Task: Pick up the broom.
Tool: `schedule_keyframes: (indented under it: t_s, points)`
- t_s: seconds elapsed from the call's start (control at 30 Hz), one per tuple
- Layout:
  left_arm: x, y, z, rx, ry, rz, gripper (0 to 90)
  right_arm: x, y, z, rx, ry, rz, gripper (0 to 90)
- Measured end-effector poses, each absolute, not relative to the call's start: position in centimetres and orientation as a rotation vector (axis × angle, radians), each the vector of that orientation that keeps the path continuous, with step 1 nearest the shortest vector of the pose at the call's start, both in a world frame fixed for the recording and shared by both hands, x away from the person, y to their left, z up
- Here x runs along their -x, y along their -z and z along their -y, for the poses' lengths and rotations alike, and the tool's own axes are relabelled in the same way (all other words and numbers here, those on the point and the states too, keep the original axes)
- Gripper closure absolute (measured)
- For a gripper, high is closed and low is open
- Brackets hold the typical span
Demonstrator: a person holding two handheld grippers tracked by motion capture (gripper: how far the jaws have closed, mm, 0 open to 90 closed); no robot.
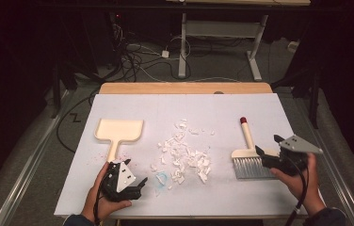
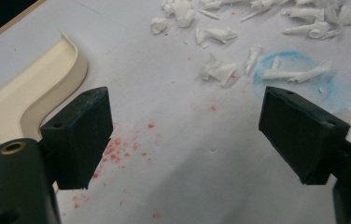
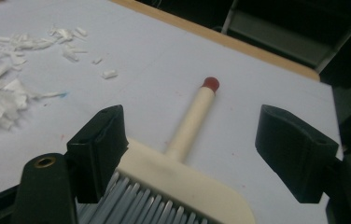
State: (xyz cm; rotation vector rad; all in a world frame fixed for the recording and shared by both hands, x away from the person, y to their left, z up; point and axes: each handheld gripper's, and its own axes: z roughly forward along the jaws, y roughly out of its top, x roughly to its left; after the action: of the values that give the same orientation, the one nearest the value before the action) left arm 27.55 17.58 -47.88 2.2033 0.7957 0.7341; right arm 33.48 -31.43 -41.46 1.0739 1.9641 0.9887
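A cream dustpan point(image 1: 119, 129) lies at the left of the white table cover, its corner close by in the left gripper view point(image 2: 29, 93). White paper scraps point(image 1: 183, 154) are strewn across the middle point(image 2: 220, 70). A cream hand brush point(image 1: 247, 159) with grey bristles and a red-tipped handle point(image 3: 197, 116) lies at the right. My left gripper point(image 1: 139, 186) rests low near the front edge, open, with bare cover between its jaws point(image 2: 185, 121). My right gripper point(image 1: 268, 146) stands open astride the brush head point(image 3: 190, 135); the right jaw is clear of it.
Red specks point(image 2: 117, 149) and a blue smudge point(image 2: 299, 70) mark the white cover point(image 1: 222, 113). A wooden table edge point(image 1: 184, 88) shows at the back. Beyond it stand a desk frame point(image 1: 222, 42) and floor cables point(image 1: 137, 56).
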Motion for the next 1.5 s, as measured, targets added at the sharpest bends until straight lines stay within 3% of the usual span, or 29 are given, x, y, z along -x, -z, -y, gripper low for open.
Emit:
schedule_keyframes:
  t_s: [0.2,0.27,0.37,0.47,0.5,0.6,0.67,0.7,0.87,1.27,1.5]
  points:
    - [-27.5,47.9,-17.5,-2.214,-0.742,-0.786,16.5,-39.0,41.8,30.0,-1.326,-0.771,-2.031,27.0]
    - [-27.5,47.9,-17.4,-2.215,-0.737,-0.783,16.5,-40.4,42.6,29.7,-1.361,-0.762,-2.035,32.6]
    - [-27.3,47.9,-17.4,-2.218,-0.734,-0.78,16.5,-41.8,43.6,29.6,-1.421,-0.724,-2.054,31.4]
    - [-27.2,47.9,-17.2,-2.23,-0.743,-0.764,16.5,-43.4,45.2,29.6,-1.523,-0.685,-2.114,35.2]
    - [-27.2,47.9,-17.1,-2.233,-0.747,-0.758,16.5,-43.9,46.1,29.5,-1.552,-0.687,-2.15,41.5]
    - [-27.1,47.8,-16.6,-2.239,-0.75,-0.732,16.5,-44.0,46.1,28.9,-1.509,-0.686,-2.17,55.3]
    - [-27.1,47.8,-16.5,-2.241,-0.751,-0.728,16.5,-44.0,46.2,28.9,-1.52,-0.7,-2.161,57.9]
    - [-27.2,47.8,-16.5,-2.238,-0.749,-0.725,16.5,-44.0,46.2,28.9,-1.515,-0.714,-2.151,63.4]
    - [-27.7,47.7,-16.4,-2.228,-0.747,-0.728,16.5,-44.3,46.2,28.8,-1.492,-0.714,-2.157,71.1]
    - [-27.9,47.6,-16.3,-2.227,-0.751,-0.737,16.6,-43.2,45.1,29.2,-1.384,-0.814,-2.18,71.4]
    - [-28.1,47.4,-16.8,-2.209,-0.752,-0.769,16.7,-39.1,42.2,30.1,-1.188,-1.035,-2.12,71.5]
